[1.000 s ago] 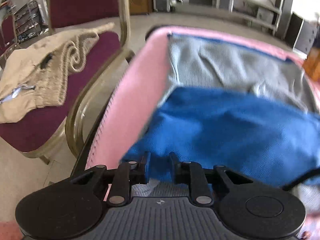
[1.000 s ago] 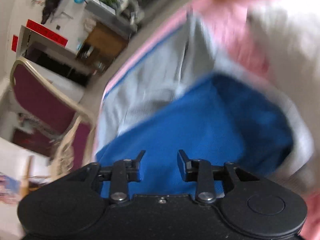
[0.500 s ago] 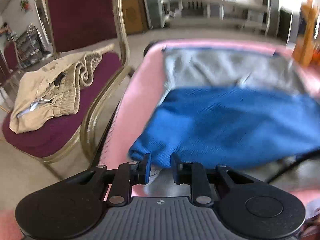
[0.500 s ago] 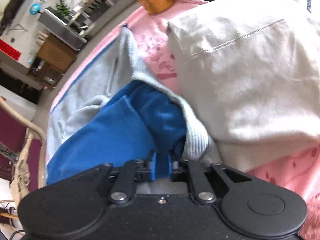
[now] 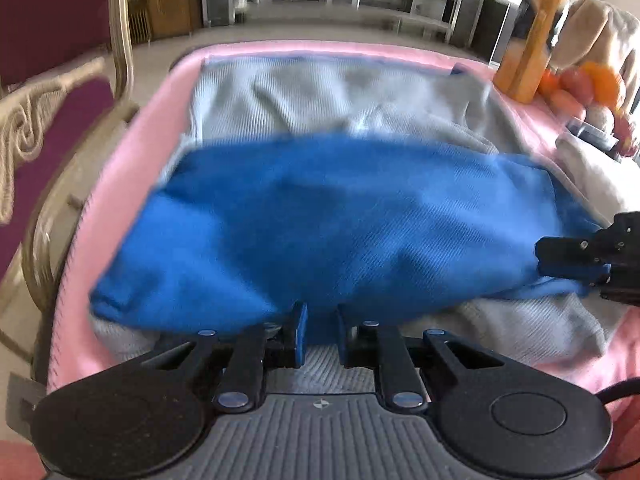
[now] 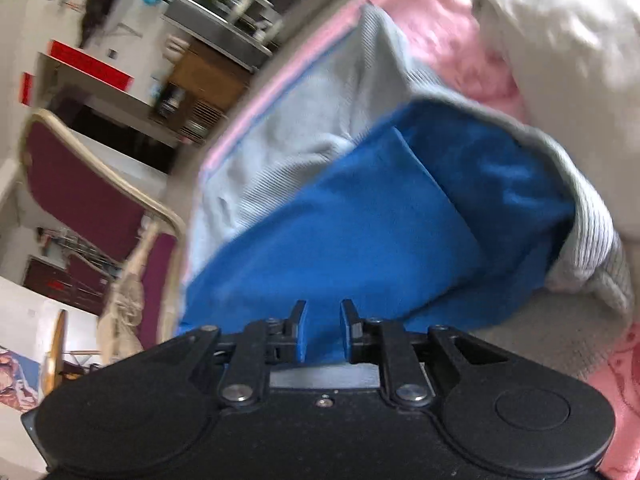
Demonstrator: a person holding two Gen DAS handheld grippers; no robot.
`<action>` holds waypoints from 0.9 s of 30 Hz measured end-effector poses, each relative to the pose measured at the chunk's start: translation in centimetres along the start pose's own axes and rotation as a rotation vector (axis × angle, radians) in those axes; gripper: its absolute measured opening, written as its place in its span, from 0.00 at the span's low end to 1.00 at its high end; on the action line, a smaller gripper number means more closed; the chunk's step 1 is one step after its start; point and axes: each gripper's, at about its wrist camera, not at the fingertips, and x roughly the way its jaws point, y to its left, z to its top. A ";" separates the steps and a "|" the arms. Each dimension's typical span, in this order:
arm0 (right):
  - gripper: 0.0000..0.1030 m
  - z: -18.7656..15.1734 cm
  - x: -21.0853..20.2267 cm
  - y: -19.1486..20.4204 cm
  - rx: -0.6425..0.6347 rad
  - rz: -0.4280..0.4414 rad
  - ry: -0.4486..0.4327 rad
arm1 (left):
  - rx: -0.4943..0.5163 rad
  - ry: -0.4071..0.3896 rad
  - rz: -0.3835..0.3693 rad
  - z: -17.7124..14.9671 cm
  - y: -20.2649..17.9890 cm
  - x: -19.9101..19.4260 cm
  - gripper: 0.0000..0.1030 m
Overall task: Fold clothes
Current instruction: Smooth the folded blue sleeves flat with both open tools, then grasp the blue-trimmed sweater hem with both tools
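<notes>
Left gripper [image 5: 319, 326] closing on garment [image 5: 340, 224] near hem, fabric between pads. Right gripper [image 6: 323, 330] clamps same hem. Garment on pink cloth [image 5: 132, 148].

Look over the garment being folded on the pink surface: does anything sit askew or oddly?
Yes. The garment's blue lining faces outward, and its turned-back edge runs slanted across the grey side, not square with it.

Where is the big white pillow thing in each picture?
Left wrist view: the white pillow peeks in at the right edge, beside the blue cloth.
Right wrist view: the pillow fills the top right corner, above the blue cloth.
Shared landmark: the pink cover under everything.
</notes>
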 end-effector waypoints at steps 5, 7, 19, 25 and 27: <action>0.04 0.1 -0.3 -0.5 0.012 -0.104 -0.004 | 0.045 -0.001 0.025 -0.6 -0.8 -0.6 0.17; 0.06 -0.3 -1.1 -0.6 0.004 -0.160 -0.025 | 0.054 -0.004 0.049 -1.2 -0.8 -1.4 0.17; 0.20 -3.3 -3.0 0.7 -0.136 -0.126 -0.033 | 0.100 -0.003 0.018 -2.6 -2.0 -2.9 0.20; 0.18 -3.8 -1.3 0.8 -0.180 -0.225 0.043 | 0.140 0.023 0.043 -2.8 -2.5 -2.1 0.23; 0.18 -4.1 -1.4 1.1 -0.204 -0.235 0.037 | 0.142 0.022 0.049 -2.8 -2.4 -2.3 0.24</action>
